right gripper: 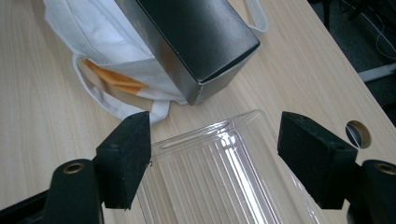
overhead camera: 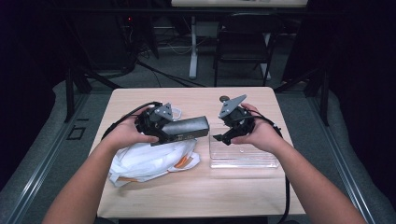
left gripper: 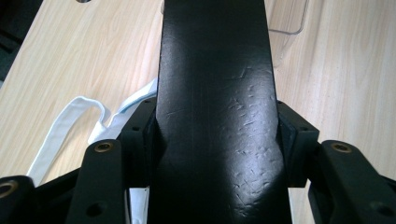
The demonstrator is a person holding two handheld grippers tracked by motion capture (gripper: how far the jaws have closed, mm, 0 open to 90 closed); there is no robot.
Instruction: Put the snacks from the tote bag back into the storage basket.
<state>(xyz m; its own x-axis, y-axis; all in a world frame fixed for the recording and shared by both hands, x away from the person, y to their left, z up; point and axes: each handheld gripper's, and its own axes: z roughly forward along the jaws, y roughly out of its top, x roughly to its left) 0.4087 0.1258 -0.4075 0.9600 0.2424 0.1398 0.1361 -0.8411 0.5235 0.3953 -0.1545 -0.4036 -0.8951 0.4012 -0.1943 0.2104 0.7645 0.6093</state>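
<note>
A long black box (overhead camera: 186,129) is held lengthwise above the table, with my left gripper (overhead camera: 159,127) shut on its left end; in the left gripper view the black box (left gripper: 215,107) runs between the two pads (left gripper: 140,130). Its free end (right gripper: 205,42) points toward a clear plastic tray (overhead camera: 243,154). My right gripper (overhead camera: 223,136) stands open over the tray's near-left part, and the ribbed tray (right gripper: 224,182) lies between and beyond its pads (right gripper: 128,156). A white cloth bag (overhead camera: 149,158) with orange contents lies under the box.
The light wooden table (overhead camera: 196,191) has a round cable hole (right gripper: 358,134) near the tray's far side. A folding chair (overhead camera: 243,42) and a table leg stand on the floor beyond the far edge. Cables trail from both grippers.
</note>
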